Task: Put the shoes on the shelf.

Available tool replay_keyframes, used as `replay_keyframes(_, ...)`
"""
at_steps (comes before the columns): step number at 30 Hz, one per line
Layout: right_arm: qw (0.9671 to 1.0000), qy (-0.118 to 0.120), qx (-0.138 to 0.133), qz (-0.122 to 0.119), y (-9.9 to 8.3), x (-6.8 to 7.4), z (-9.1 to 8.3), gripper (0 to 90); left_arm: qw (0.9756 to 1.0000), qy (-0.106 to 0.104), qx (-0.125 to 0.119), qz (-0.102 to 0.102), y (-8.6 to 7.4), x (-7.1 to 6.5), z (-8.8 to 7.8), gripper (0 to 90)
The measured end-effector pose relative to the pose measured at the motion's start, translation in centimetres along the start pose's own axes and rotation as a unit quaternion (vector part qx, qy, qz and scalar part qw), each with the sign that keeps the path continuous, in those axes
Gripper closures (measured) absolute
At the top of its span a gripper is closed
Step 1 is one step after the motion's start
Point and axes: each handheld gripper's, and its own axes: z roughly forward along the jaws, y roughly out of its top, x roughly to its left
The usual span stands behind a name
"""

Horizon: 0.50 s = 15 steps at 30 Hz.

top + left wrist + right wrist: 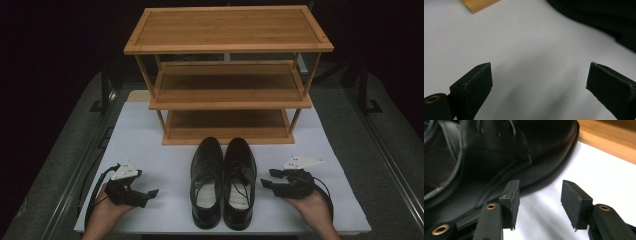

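My left tool (150, 192) sits in my left hand (107, 210) at the near left of the table (150, 130), released; its own view shows the two black pads (477, 86) far apart over bare white surface, nothing between them. My right tool (265, 182) sits in my right hand (310, 202) at the near right, also released: its pads (512, 197) stand partly apart with only white table between them, gripping nothing.

The task's things, two black leather shoes, stand side by side at the near middle of the table, between the tools, toes pointing far: left shoe (206, 182) and right shoe (239, 182), touching or nearly so.

The right gripper view shows the right shoe's stitched side and sole edge just beside the left pad, apart from it; the high view cannot resolve that gap. The left gripper view catches a corner of wood at its top edge and a dark mass to the right, too blurred to identify.

Just beyond the toes stands one wooden rack (227, 75) with three shelves.

Count: tools 2, shoes 2, rack 1, shelves 3.
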Motion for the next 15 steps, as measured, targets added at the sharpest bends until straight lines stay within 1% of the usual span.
replay_keyframes(1,1.0,0.004,-0.001,0.0,0.2,0.0,-0.1,47.7,1.0,-0.005,-0.004,-0.001,0.3,-0.2,-0.1,7.2)
replay_keyframes(3,1.0,0.006,-0.004,0.0,0.5,0.1,-0.2,47.7,0.9995,-0.02,-0.023,-0.005,1.2,-0.7,-0.5,14.7)
replay_keyframes(4,0.9999,0.011,-0.007,0.001,0.8,0.1,-0.3,47.7,0.9992,-0.027,-0.029,-0.009,1.7,-0.9,-0.6,14.7)
replay_keyframes(5,0.9999,0.013,-0.008,0.0,1.0,0.2,-0.4,47.6,0.999,-0.031,-0.032,-0.006,2.3,-1.2,-0.8,14.8)
replay_keyframes(8,0.9997,0.018,-0.013,-0.003,1.7,0.4,-0.7,47.6,0.9982,-0.041,-0.043,0.005,3.4,-2.0,-1.0,22.8)
replay_keyframes(9,0.9997,0.018,-0.014,-0.004,1.8,0.4,-0.7,47.4,0.9978,-0.045,-0.047,0.008,4.0,-2.2,-1.0,22.8)
replay_keyframes(10,0.9997,0.02,-0.016,-0.005,2.0,0.5,-0.7,47.5,0.9975,-0.049,-0.049,0.009,4.4,-2.5,-1.0,24.1)
replay_keyframes(12,0.9995,0.025,-0.019,-0.004,2.3,0.6,-0.7,47.4,0.9968,-0.058,-0.054,0.012,5.1,-2.9,-1.0,29.9)
replay_keyframes(15,0.9992,0.031,-0.022,-0.008,2.9,1.0,-0.6,47.4,0.9956,-0.069,-0.06,0.018,6.3,-3.7,-0.7,33.3)
